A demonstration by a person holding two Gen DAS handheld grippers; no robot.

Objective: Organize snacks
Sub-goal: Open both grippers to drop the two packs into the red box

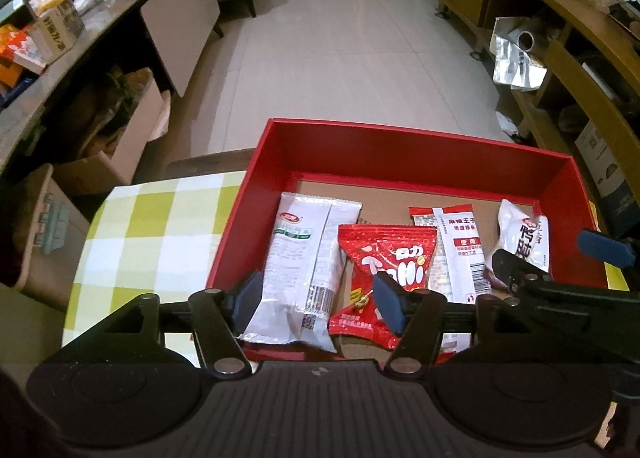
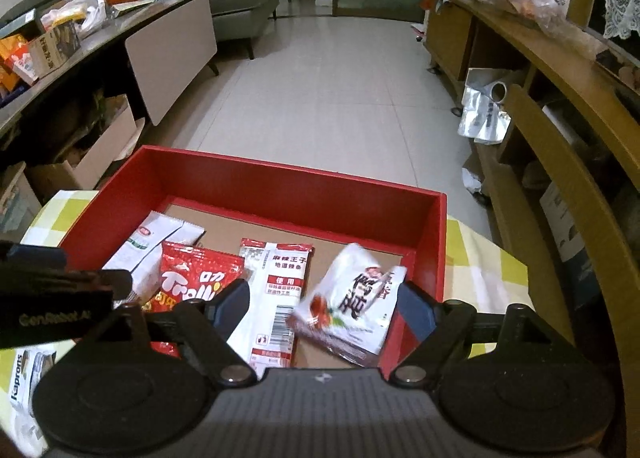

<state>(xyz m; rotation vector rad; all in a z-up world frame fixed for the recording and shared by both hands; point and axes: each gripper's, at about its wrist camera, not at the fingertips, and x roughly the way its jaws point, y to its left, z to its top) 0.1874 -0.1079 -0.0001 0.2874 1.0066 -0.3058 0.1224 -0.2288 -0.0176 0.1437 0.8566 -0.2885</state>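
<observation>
My left gripper (image 1: 318,304) hangs with its jaws apart over the white-and-green packet (image 1: 302,258) and the red Trolli bag (image 1: 380,270), gripping neither. My right gripper (image 2: 326,310) stands wide around the tilted white pouch (image 2: 354,298), pads clear of it. Four snacks lie in the red box (image 1: 400,146); a Kaprons pack (image 2: 24,378) waits outside on the checked cloth (image 1: 160,218), so I judge sorting nearly done.

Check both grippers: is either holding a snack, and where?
Nothing is held. The left gripper stands open over the red Trolli packet; the right gripper stands open around the white tilted pouch.
</observation>
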